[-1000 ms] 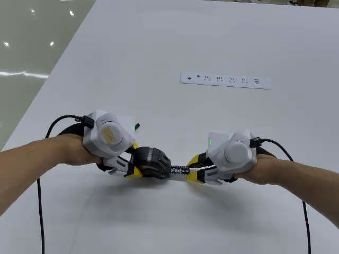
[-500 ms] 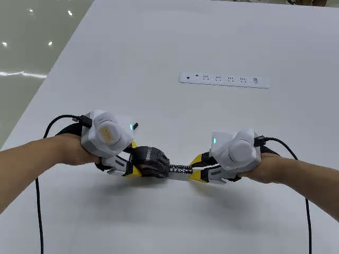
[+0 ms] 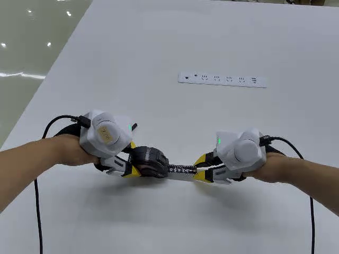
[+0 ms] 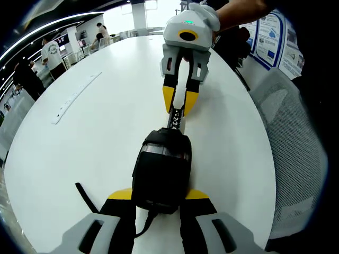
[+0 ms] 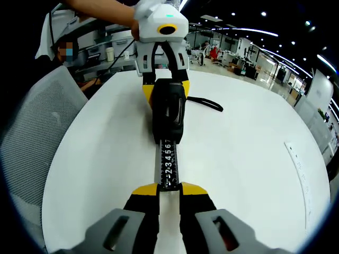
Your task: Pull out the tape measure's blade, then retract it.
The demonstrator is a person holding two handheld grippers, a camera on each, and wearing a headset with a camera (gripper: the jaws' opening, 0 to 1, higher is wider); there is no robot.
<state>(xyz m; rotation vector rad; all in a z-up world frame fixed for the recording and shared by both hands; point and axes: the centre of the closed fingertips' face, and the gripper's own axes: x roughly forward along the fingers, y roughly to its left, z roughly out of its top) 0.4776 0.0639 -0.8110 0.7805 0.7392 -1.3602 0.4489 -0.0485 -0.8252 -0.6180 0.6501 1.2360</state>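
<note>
A black tape measure case point(image 3: 150, 161) point(image 4: 161, 170) point(image 5: 169, 111) rests on the white table, with my left gripper point(image 3: 130, 166) point(image 4: 158, 197) shut on it. Its blade point(image 3: 183, 170) point(image 5: 168, 161) point(image 4: 176, 120), black with white numerals, reaches a short way to the right. My right gripper point(image 3: 202, 169) point(image 5: 169, 189) is shut on the blade's end, its yellow-tipped fingers point(image 4: 168, 98) facing the case. The two grippers point at each other across the blade.
A white power strip point(image 3: 222, 80) point(image 4: 74, 95) point(image 5: 302, 177) lies farther back on the table point(image 3: 175, 42). Black cables point(image 3: 58, 123) trail from both grippers toward the near edge. A black strap point(image 5: 204, 103) lies beside the case. Mesh chairs point(image 4: 288, 159) stand at the table's side.
My right gripper has moved right, away from the case, and more of the blade shows between the grippers. The left gripper and case stay put.
</note>
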